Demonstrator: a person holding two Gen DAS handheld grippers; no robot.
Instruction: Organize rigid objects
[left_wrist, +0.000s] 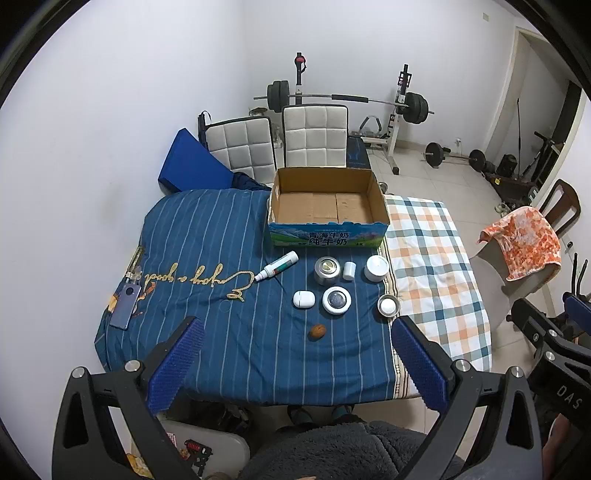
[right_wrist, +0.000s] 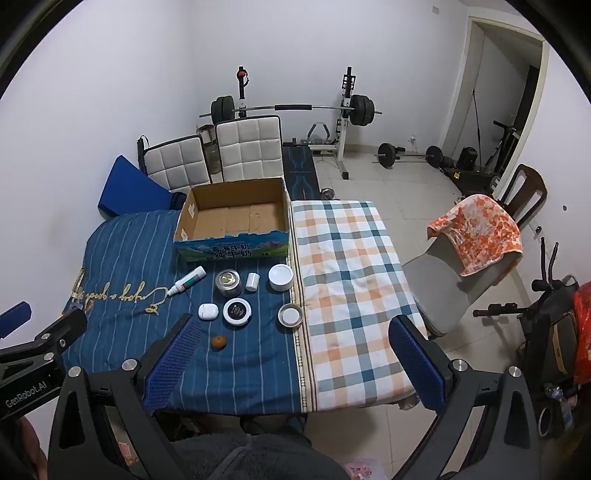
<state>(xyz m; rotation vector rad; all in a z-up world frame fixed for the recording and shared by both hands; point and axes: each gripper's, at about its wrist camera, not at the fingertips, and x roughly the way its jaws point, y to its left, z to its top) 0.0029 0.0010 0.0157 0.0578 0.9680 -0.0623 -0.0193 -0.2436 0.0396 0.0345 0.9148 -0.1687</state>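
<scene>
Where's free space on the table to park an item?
Free: the plaid cloth right of the tin; the box floor; the striped edge below the walnut. Crowded: the cluster between tube and jar.

The cardboard box (left_wrist: 327, 206) at the far side of the table carries large white Chinese characters, 青海牛奶 over 纯牛奶, on its blue front panel. Gold cursive lettering is embroidered across the striped blue cloth (left_wrist: 207, 258), seen upside down; the word "good" can be made out, the rest is unclear. The left gripper (right_wrist: 29, 373) body reads "GenRobot.AI", while the right gripper (left_wrist: 554, 369) body shows the letters "DAS".
</scene>
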